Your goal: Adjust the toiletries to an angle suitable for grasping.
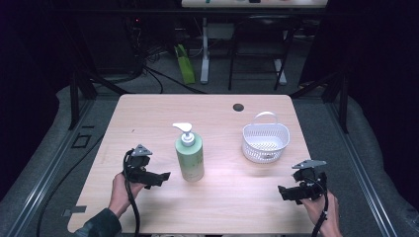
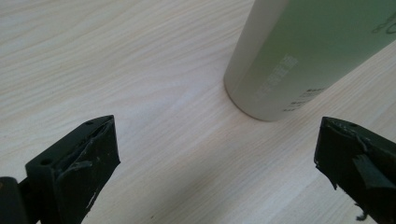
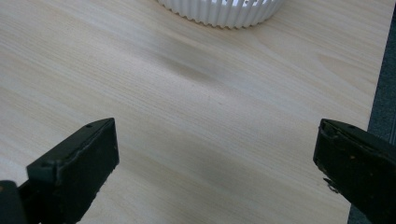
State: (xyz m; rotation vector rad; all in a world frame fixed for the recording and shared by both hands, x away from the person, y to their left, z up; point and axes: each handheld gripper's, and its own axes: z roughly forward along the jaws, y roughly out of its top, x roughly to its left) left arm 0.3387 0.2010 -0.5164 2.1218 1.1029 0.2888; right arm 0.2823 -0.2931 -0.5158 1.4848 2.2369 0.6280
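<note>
A pale green pump bottle with a white pump head stands upright in the middle of the light wooden table. To its right sits a white slotted basket with a handle. My left gripper hovers just left of the bottle and points at it, jaws wide apart and empty. In the left gripper view the bottle's lower body rises a short way ahead of the jaws. My right gripper is held near the table's front right, open and empty, below the basket. The basket's ribbed base lies far ahead in the right gripper view.
A small dark round hole marks the table's far side. The table's right edge runs close to my right gripper. Beyond the table stand desk legs, cables and a green object on the floor.
</note>
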